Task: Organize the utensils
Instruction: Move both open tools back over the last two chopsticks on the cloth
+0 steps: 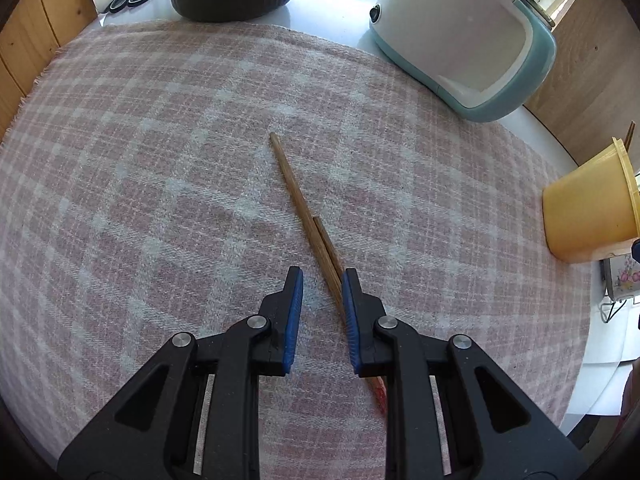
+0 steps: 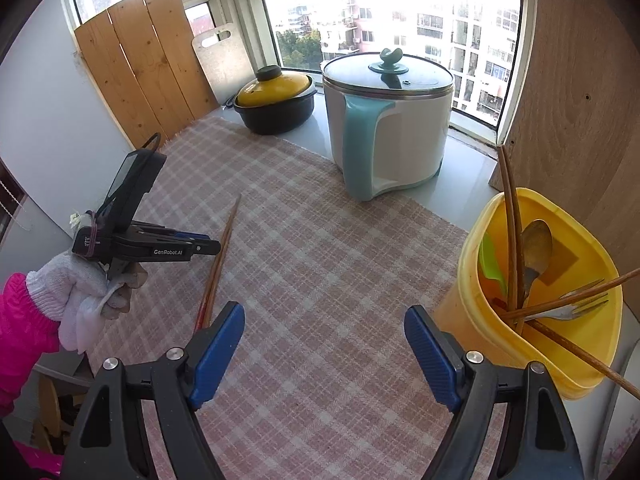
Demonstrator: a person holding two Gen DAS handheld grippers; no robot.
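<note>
Wooden chopsticks (image 1: 308, 216) lie on the checked cloth (image 1: 160, 160); your left gripper (image 1: 322, 300) hangs over their near end, jaws apart, unclamped. Your right gripper (image 2: 324, 336) stands wide apart beside the yellow holder (image 2: 560, 360), which holds spoon (image 2: 534, 248), fork (image 2: 576, 308) and chopsticks.

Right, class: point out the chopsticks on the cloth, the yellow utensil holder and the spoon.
chopsticks (image 1: 294, 188), left wrist view, on the bare wooden shaft.
yellow utensil holder (image 2: 592, 344), right wrist view, on its inner wall.
spoon (image 2: 537, 242), right wrist view, on its bowl.
</note>
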